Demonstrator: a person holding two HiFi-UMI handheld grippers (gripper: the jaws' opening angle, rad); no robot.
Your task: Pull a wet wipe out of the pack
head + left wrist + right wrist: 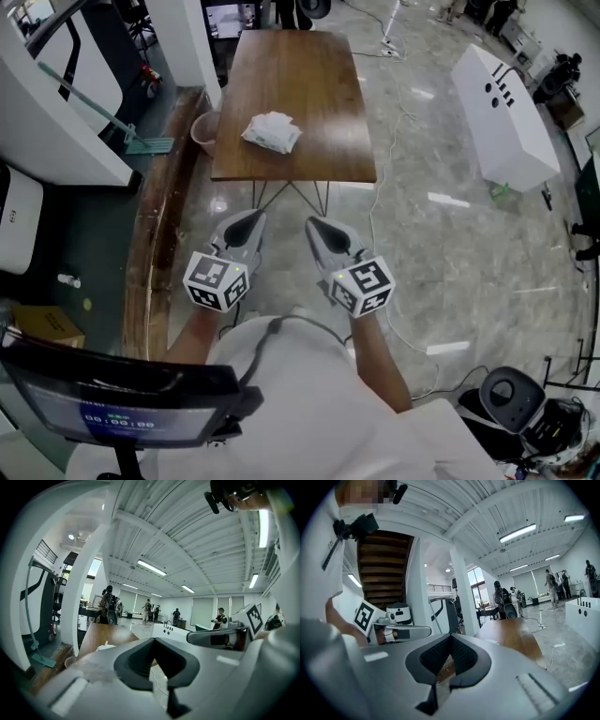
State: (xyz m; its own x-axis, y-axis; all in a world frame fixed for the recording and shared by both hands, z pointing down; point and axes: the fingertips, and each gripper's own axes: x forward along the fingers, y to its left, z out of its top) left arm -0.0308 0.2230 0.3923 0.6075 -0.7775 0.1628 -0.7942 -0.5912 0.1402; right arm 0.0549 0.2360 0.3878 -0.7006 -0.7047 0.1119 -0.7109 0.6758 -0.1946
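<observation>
A white wet wipe pack (pixel 272 131) lies on the brown wooden table (pixel 300 84), towards its near left part. Both grippers hover close to the person's body, well short of the table's near edge. The left gripper (pixel 254 218) and the right gripper (pixel 313 224) point at the table side by side, each with its jaws together and nothing held. In the left gripper view the shut left gripper (pixel 154 640) hides most of the pack (pixel 104 647), and the right gripper's body shows at the right. The right gripper view shows the shut right gripper (pixel 451 637) before the table (pixel 511 634).
A pink bin (pixel 202 132) stands at the table's left edge. A long wooden beam (pixel 155 234) and a green mop (pixel 141 142) lie on the floor at the left. A white box (pixel 502 108) lies on the floor to the right, with cables around it. A screen (pixel 122 412) is at bottom left.
</observation>
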